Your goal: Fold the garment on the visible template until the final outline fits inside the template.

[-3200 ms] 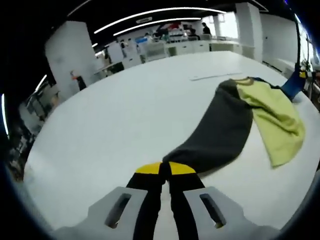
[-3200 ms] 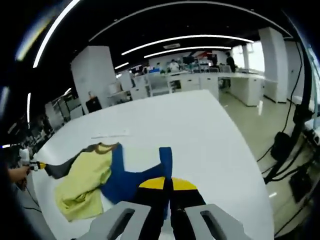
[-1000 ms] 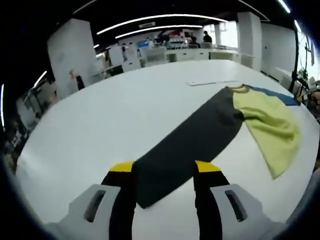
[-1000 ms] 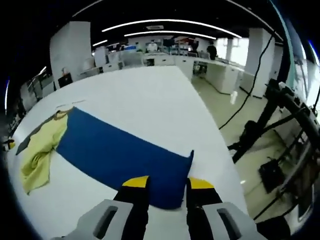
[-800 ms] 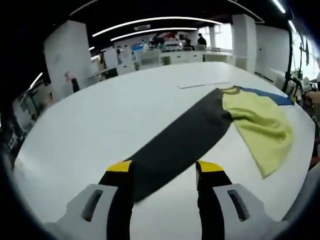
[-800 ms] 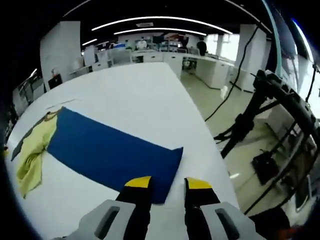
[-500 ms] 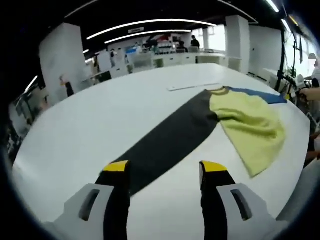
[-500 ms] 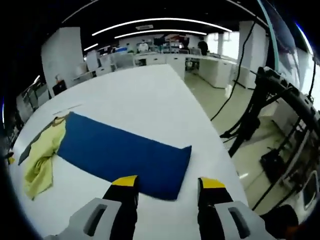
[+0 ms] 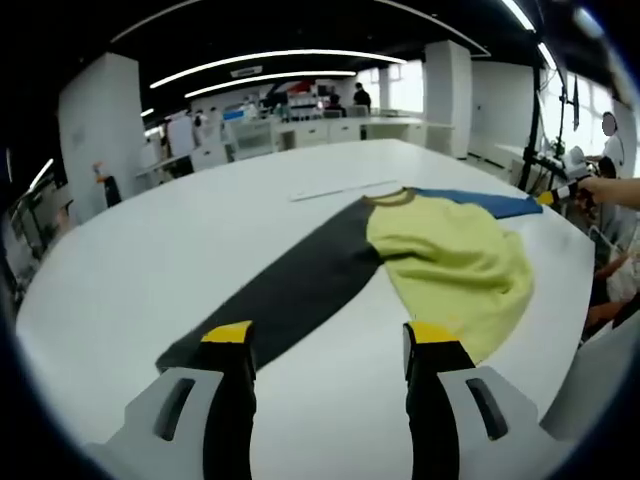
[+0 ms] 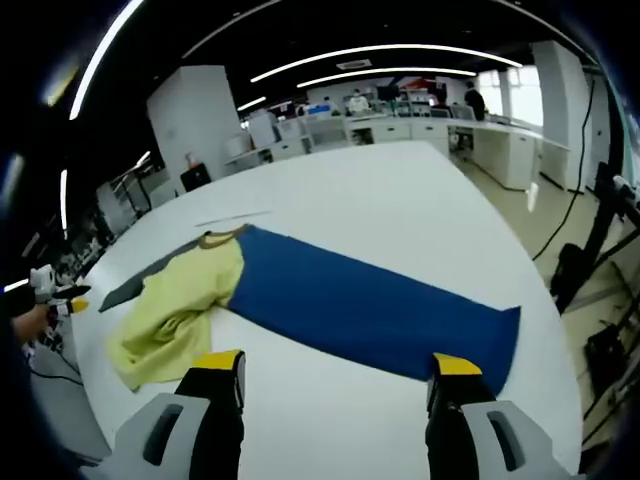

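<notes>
A white pillar (image 9: 100, 125) rises at the upper left of the left gripper view, with rows of white desks (image 9: 300, 128) and people standing among them under long curved ceiling light strips (image 9: 270, 57) at the top centre of the frame. In the right gripper view, a white block-like wall (image 10: 190, 120) stands at upper left, white counters (image 10: 510, 140) run along the upper right, and black cables and stand legs (image 10: 600, 270) cross the pale floor (image 10: 545, 225) at the right edge.
</notes>
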{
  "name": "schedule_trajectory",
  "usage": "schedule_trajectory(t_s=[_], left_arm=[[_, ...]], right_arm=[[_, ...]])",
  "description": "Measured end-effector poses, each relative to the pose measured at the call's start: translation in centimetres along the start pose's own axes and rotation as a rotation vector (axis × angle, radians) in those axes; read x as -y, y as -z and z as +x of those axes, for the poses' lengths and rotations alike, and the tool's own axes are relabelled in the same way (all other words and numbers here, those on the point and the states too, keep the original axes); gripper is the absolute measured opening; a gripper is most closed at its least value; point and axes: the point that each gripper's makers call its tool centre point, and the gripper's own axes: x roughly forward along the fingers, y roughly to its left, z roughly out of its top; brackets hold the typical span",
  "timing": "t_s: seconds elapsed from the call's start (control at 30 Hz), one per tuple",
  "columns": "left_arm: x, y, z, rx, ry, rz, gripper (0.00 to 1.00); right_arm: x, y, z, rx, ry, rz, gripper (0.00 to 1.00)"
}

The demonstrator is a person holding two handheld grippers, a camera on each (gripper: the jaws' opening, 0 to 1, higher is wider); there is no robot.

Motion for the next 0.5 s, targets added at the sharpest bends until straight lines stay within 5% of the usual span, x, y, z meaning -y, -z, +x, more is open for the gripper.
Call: schedule_trajectory(t_s=[0.2,0.5], left_arm=[[2.2,-0.4,0.8,0.009,0.052,0.013,0.55],[5.5,1.0,2.5,-0.034,0.131,0.055,0.51]], right_arm=[[-3.4,-0.1,0.9,-0.01,-0.099,-0.055,0.77],[-7.9,1.2,2.6,-0.062,-0.216,-0.136,0.7]])
